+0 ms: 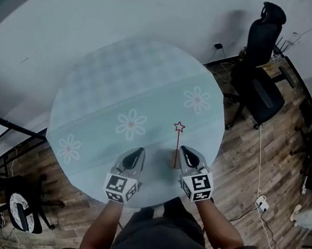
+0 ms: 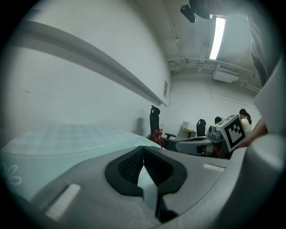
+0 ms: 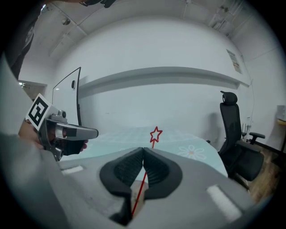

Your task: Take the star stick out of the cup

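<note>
As our right gripper pinches the star stick low on its stem over the table, we judge it light, thin, bendy — hold gently; our left gripper is closed, empty.

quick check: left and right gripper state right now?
Left gripper: closed, nothing between the jaws.
Right gripper: closed on the star stick.

I see a round table draped in a pale teal, daisy-printed cloth, with a red star stick over it, contact unclear.
</note>
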Demonstrator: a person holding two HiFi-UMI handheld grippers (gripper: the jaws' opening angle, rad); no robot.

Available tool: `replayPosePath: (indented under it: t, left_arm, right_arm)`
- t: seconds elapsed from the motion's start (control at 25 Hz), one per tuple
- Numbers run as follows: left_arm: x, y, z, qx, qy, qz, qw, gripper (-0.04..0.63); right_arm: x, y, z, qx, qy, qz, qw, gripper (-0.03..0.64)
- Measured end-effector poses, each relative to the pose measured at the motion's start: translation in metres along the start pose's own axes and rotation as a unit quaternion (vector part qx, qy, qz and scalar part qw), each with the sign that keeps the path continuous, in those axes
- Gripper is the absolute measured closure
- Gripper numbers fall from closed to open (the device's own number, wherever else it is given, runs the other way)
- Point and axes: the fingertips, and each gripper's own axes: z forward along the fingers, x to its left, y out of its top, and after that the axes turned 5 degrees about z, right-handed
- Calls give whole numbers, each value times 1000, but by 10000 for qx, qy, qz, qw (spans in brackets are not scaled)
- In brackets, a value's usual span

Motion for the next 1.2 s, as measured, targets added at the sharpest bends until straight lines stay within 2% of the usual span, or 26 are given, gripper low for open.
replayPosePath:
  t: [0.56, 0.88, 1.2]
  left_arm:
    - [17, -35, 13, 365, 417, -345, 9979, 589]
    - [23, -45, 9, 463, 556, -447, 9964, 589]
    - [19, -49, 14, 474, 471, -457, 9967, 589]
  right_arm:
    - [-8, -39, 39, 901, 262, 120, 9955, 552]
    - [-10, -44, 49, 1013, 350, 144, 9941, 554]
    - [-13, -41, 50, 922, 311, 171, 9951, 569]
